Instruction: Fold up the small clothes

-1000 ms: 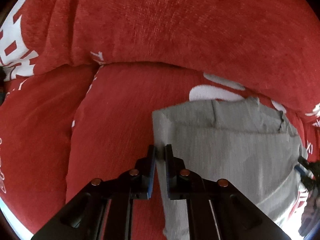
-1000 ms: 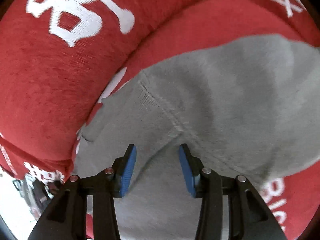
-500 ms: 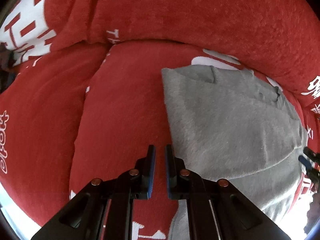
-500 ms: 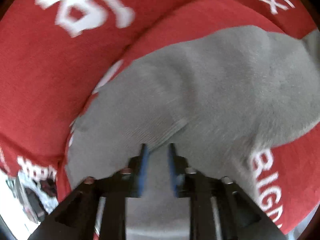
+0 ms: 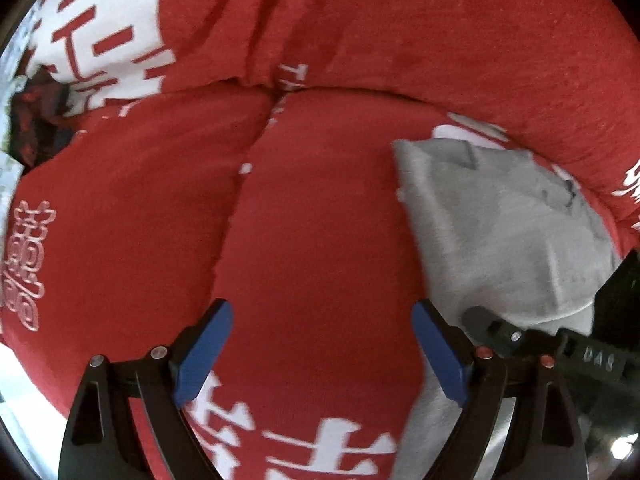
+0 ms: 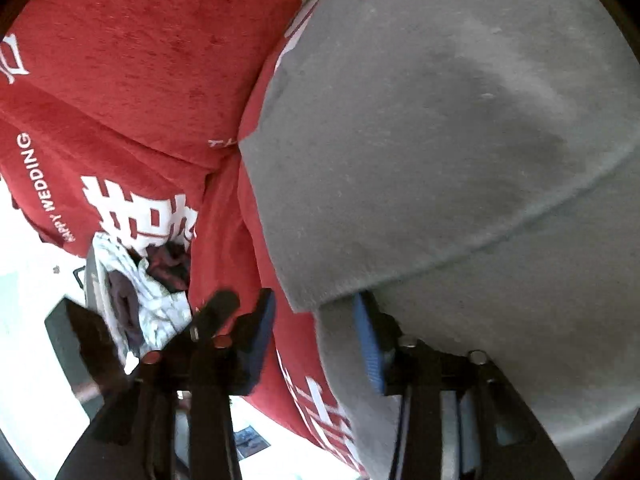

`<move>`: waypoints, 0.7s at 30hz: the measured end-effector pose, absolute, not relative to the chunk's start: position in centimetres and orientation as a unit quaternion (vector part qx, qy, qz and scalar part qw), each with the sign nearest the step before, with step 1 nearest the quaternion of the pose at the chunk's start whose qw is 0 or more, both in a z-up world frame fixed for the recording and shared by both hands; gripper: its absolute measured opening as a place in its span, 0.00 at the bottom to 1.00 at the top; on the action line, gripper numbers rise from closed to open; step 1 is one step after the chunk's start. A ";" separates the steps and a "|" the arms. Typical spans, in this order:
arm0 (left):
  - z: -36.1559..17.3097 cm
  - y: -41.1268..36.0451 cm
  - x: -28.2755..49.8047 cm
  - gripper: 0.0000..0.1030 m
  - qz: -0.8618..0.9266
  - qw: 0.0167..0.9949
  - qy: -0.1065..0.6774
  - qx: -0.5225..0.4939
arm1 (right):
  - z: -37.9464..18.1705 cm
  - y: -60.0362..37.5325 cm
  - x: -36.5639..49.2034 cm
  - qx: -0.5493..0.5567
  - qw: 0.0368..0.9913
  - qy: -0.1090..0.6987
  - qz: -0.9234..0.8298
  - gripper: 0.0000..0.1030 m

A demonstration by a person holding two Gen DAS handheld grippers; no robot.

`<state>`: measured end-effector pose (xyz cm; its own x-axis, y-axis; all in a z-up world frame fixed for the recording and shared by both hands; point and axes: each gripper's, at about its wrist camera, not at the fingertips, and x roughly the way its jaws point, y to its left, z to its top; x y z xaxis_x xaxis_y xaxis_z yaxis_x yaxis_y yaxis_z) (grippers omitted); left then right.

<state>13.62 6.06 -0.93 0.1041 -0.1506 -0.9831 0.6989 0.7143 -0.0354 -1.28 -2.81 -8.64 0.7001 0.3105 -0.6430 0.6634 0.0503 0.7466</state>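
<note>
A grey garment (image 5: pixel 500 232) lies folded on the red seat cushion (image 5: pixel 320 220) to the right of my left gripper (image 5: pixel 322 348). The left jaws are opening and stand wide over bare red fabric with nothing between them. In the right wrist view the grey garment (image 6: pixel 440 140) fills the right side, its top layer folded over. My right gripper (image 6: pixel 314 340) sits at the garment's lower left corner. Its jaws are closing and the corner of the fold lies between them, but the pads do not press on it. The right gripper's black finger (image 5: pixel 492 326) shows beside the left one.
The sofa's red back cushion (image 5: pixel 440 40) with white lettering rises behind the seat. A pile of dark and pale clothes (image 6: pixel 136 280) lies at the sofa's left end, also seen as the clothes pile (image 5: pixel 36 120). A pale floor (image 6: pixel 24 280) lies beyond the seat's edge.
My left gripper let go of the grey garment's edge, moved left off it and opened wide. My right gripper swept across the garment to its left corner, beside the left gripper.
</note>
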 end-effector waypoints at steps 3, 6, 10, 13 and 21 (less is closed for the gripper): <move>-1.4 6.8 14.0 0.88 -0.300 0.702 0.599 0.240 | -8.0 -2.3 -1.0 0.670 0.635 0.362 -0.132 0.06; -2.1 7.1 14.1 0.88 -0.300 0.694 0.611 0.236 | -8.6 -1.3 0.2 0.660 0.637 0.375 -0.133 0.06; -2.0 6.5 12.9 0.88 -0.306 0.693 0.612 0.225 | -9.1 -0.9 -0.4 0.670 0.626 0.375 -0.140 0.07; -1.7 5.2 11.6 0.88 -0.317 0.690 0.606 0.235 | -7.8 -1.1 -0.9 0.652 0.633 0.396 -0.131 0.23; -0.7 -0.1 5.9 0.88 -0.359 0.673 0.595 0.255 | -3.4 -5.9 -11.3 0.603 0.655 0.413 -0.191 0.39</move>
